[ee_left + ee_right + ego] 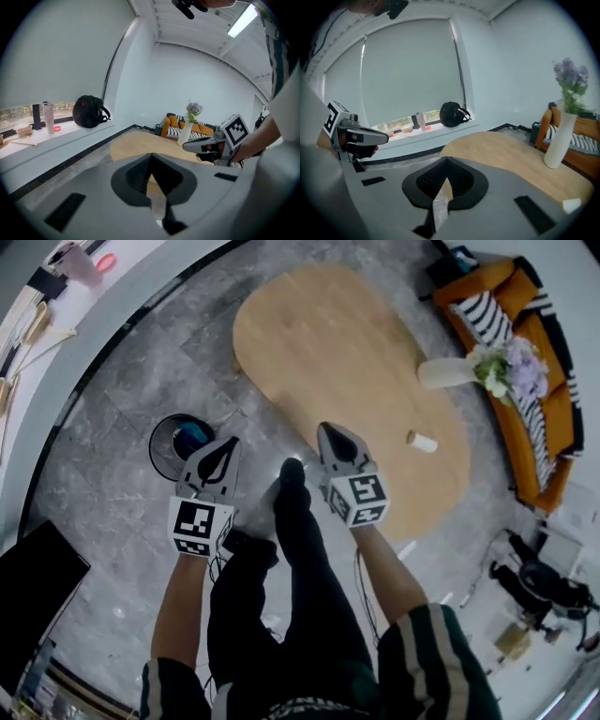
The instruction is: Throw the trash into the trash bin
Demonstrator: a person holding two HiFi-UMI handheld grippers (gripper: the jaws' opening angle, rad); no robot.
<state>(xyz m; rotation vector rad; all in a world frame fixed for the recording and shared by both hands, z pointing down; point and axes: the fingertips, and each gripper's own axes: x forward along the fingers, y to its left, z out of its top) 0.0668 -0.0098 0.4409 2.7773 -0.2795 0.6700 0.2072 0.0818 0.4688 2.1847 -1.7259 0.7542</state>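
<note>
Standing over grey marbled floor (pixel 112 418); both arms out ahead.

Left gripper (pixel 222 450): jaws pressed together, nothing between them. In its own view the tips meet in a closed seam, with only the table top visible past them.

Right gripper (pixel 330 433): jaws likewise closed tight and empty. Its own view shows the two pads meeting at a point.

The grippers are side by side but apart, with a dark-trousered leg and shoe (pixel 291 486) between them.

Round black trash bin (pixel 153 448): on the floor at nine o'clock of the left gripper's tips, just beside them. Something blue (pixel 194 437) lies inside.

Oval light-wood table (pixel 328 343): at twelve o'clock of both grippers. The right gripper's tips sit over its near edge.

Small pale cylinder (pixel 422 441): lying on its side on the table at three o'clock of the right gripper, well apart from the bin. What it is cannot be told.

White vase (pixel 448 372) with lilac flowers (pixel 514 367): on the table's far end, at two o'clock of the right gripper.

Orange sofa with striped cushions (pixel 553 423): beyond the table, at two o'clock of the head view.

Black backpack (pixel 88 111): on the window sill, at nine o'clock in the left gripper view.
</note>
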